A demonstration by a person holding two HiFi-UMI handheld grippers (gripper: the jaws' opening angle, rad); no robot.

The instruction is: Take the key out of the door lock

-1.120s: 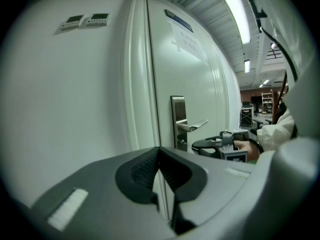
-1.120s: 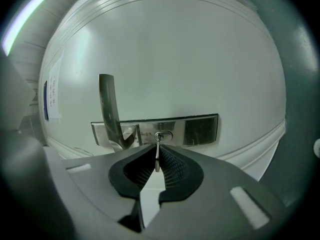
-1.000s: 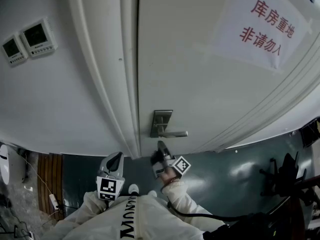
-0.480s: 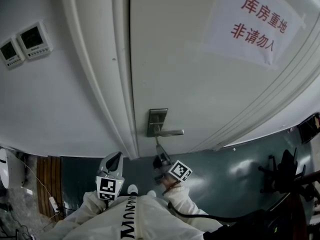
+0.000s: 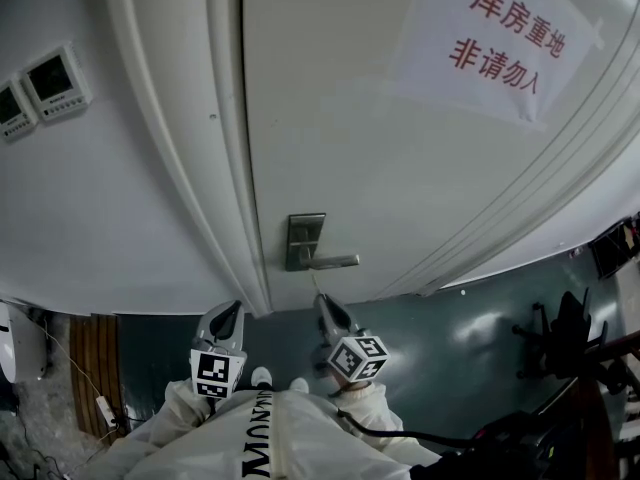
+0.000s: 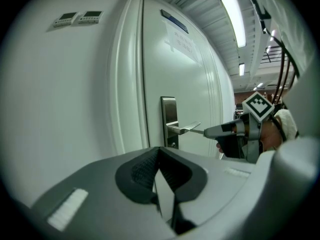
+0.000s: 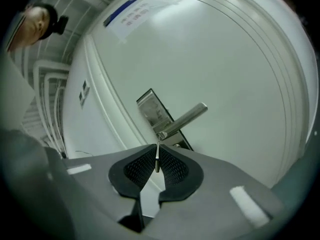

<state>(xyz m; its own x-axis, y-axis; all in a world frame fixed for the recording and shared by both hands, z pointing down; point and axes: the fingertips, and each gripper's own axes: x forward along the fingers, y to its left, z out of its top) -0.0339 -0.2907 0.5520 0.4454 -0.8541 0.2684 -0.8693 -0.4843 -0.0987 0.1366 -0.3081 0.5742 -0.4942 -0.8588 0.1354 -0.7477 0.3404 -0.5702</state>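
Observation:
A silver lock plate (image 5: 305, 238) with a lever handle (image 5: 337, 261) sits on the white door (image 5: 380, 148). My right gripper (image 5: 322, 302) is just below the handle and shut on the key (image 7: 157, 156), whose thin blade sticks out between the pads. In the left gripper view the key (image 6: 199, 130) points at the end of the handle (image 6: 185, 128), clear of the keyhole (image 6: 173, 145) under the lever. My left gripper (image 5: 228, 313) hangs lower left, away from the door. Its pads (image 6: 145, 166) meet at the tip with nothing between them.
A paper sign with red characters (image 5: 500, 43) is taped high on the door. Two wall control panels (image 5: 45, 83) are mounted left of the door frame (image 5: 190, 168). Dark green floor (image 5: 470, 338) lies below, with a black chair (image 5: 570, 348) at the right.
My right gripper has risen toward the handle and rolled, so its marker cube now faces the head camera. The left gripper has stayed in place.

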